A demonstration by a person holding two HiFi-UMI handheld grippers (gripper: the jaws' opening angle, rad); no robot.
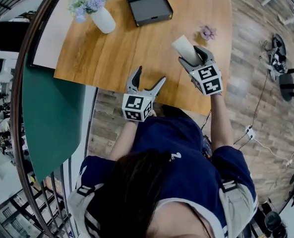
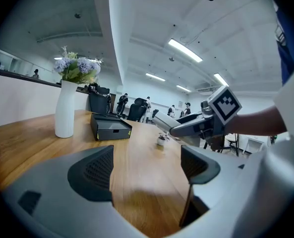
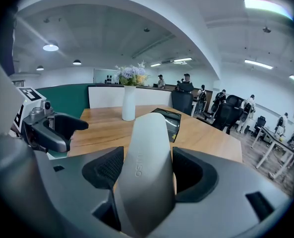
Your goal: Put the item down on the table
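wooden table (image 1: 137, 58): light brown top with a white vase (image 1: 103, 20) of flowers, a black box (image 1: 147, 4) and a small purple flower (image 1: 207, 31).
item: pale grey oblong case (image 3: 147, 152), held in the air above the table's near right part, not touching it.
right gripper (image 1: 190, 55): jaws wide, clamped on the case's two long sides; its rounded end sticks out ahead.
left gripper (image 2: 147, 167): jaws apart, nothing between them, over the near table edge.
handling: looks like a stiff, smooth, light shell, probably slippery; best gripped across the long sides near the middle.
next: lowering until it rests flat, then letting go.
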